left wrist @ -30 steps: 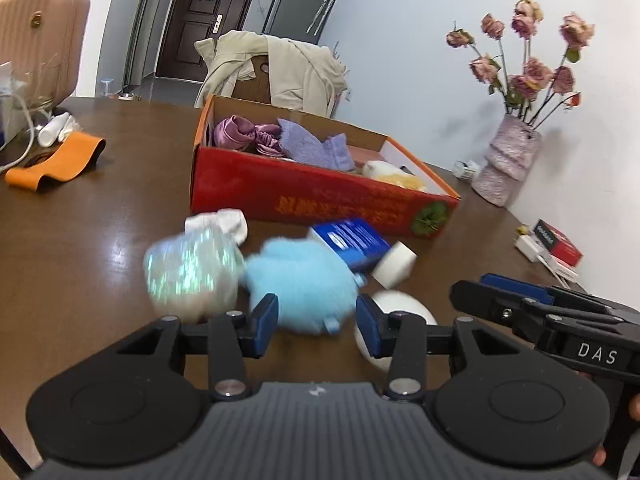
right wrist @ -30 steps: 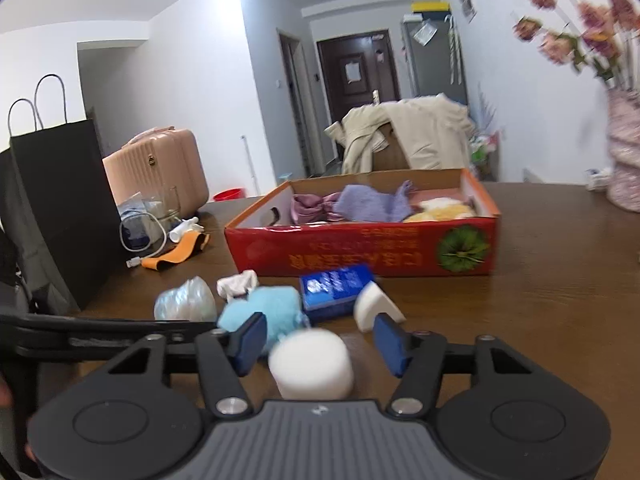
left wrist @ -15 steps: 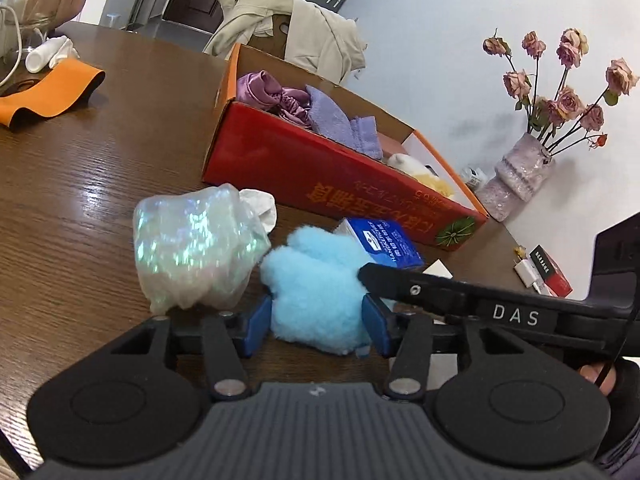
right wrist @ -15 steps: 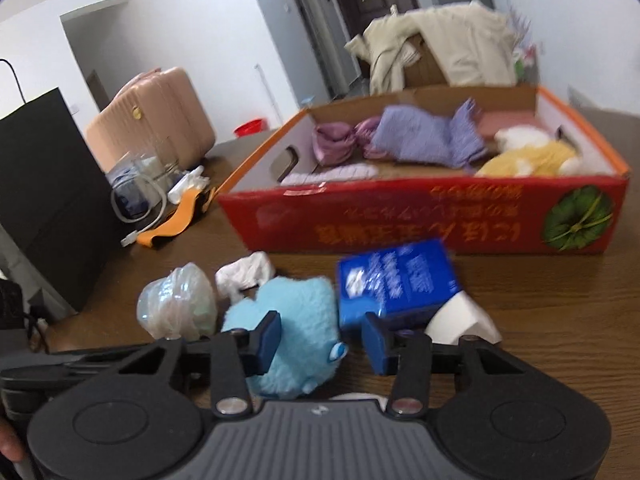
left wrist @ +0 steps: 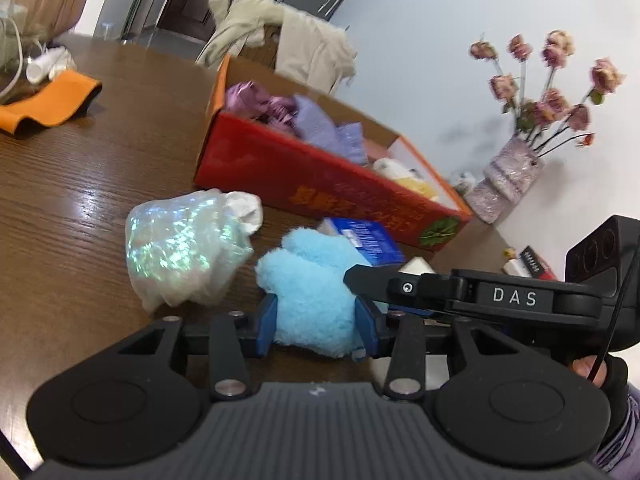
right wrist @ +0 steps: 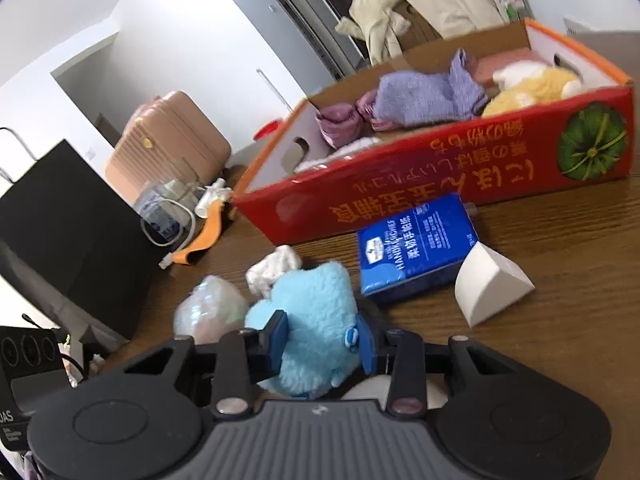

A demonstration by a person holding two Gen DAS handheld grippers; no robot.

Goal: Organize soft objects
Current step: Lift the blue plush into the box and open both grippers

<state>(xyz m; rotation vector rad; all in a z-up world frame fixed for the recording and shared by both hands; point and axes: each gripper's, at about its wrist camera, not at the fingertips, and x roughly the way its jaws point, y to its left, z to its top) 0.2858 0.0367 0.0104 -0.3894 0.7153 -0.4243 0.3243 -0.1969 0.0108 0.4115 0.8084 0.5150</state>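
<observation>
Closing in from both sides, the two grippers now share one target: the blue plush toy [left wrist: 312, 280], which lies on the table [left wrist: 80, 184] in front of the red box [left wrist: 280, 176], just beside the blue tissue pack [right wrist: 416, 248] that rests near the box's long wall. A second ago the right gripper [right wrist: 322, 340] was framing a white foam roll; it has since swung over to the toy, and its jaws have drawn in until both pads press into the fur, so I judge it clamped on the toy. The left gripper [left wrist: 316, 326] has also crept forward, away from the shimmery bag [left wrist: 180, 248], and its jaws sit against the toy's flanks with little narrowing; whether they squeeze or merely touch I cannot tell. The toy is not yet lifted. Inside the box other soft things already lie, so the likely next step is carrying the toy over the box's near wall, with one gripper letting go first
</observation>
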